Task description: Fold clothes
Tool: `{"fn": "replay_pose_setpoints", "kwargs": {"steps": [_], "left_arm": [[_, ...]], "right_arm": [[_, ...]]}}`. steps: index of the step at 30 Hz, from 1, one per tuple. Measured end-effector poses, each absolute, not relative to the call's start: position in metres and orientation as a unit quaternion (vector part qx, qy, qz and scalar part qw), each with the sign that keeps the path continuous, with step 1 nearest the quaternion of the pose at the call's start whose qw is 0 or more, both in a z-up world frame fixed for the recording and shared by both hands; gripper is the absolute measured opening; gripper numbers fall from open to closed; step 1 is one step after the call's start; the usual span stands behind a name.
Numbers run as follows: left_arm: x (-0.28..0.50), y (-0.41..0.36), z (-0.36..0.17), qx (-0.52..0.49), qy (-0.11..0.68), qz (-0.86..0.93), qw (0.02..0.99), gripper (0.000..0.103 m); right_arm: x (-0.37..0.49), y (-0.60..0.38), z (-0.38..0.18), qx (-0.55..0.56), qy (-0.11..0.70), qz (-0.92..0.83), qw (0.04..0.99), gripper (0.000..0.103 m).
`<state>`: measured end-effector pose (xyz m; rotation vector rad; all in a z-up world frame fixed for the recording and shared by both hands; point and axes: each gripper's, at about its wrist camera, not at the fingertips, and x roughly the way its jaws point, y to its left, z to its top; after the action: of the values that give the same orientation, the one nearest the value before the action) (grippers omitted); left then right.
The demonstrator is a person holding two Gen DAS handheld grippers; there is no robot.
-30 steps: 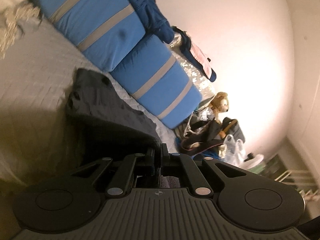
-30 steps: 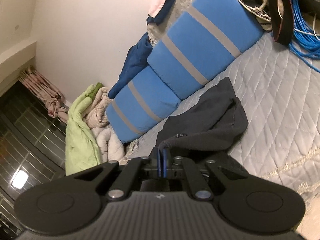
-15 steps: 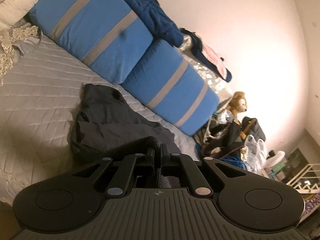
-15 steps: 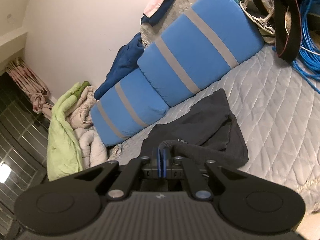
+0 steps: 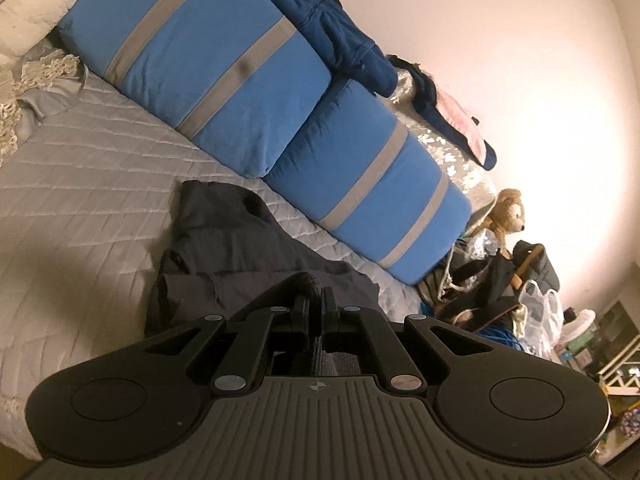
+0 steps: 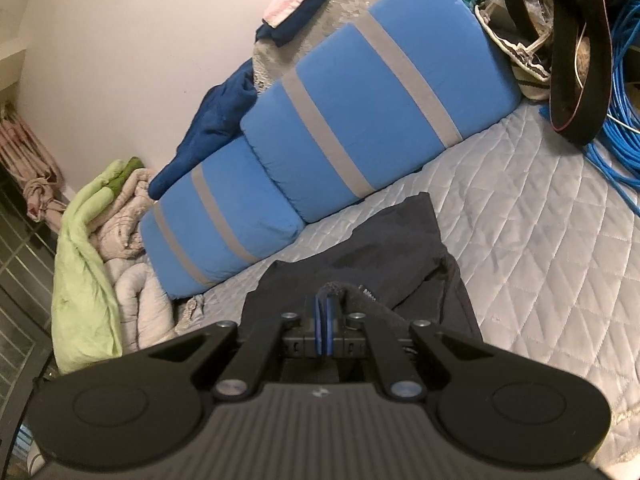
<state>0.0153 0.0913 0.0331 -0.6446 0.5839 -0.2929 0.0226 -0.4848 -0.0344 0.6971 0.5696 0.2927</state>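
You have drawn both grippers, left (image 5: 315, 305) and right (image 6: 326, 307), back while clamped on the dark grey cloth garment (image 5: 228, 248), so its gripped edge now rides above the quilted grey bedspread (image 5: 88, 184), a fold under way.

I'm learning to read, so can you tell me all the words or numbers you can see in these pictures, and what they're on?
No words or numbers can be read here.
A tiny white print on the dark grey garment, just beyond the right claw: too small and blurred to read.
A small compass-like mark on the left claw body: a symbol, not a word.
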Motion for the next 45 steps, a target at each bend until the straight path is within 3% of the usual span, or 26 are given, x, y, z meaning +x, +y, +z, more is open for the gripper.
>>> {"fn": "replay_pose_setpoints", "kwargs": {"steps": [19, 45], "left_arm": [[0.071, 0.090, 0.017, -0.293, 0.295, -0.084, 0.906, 0.005], [0.147, 0.086, -0.040, -0.271, 0.375, -0.061, 0.884, 0.005]], "right_arm": [[0.088, -0.472, -0.044, 0.297, 0.297, 0.102, 0.902, 0.003], [0.153, -0.477, -0.104, 0.306, 0.350, 0.054, 0.884, 0.003]]}}
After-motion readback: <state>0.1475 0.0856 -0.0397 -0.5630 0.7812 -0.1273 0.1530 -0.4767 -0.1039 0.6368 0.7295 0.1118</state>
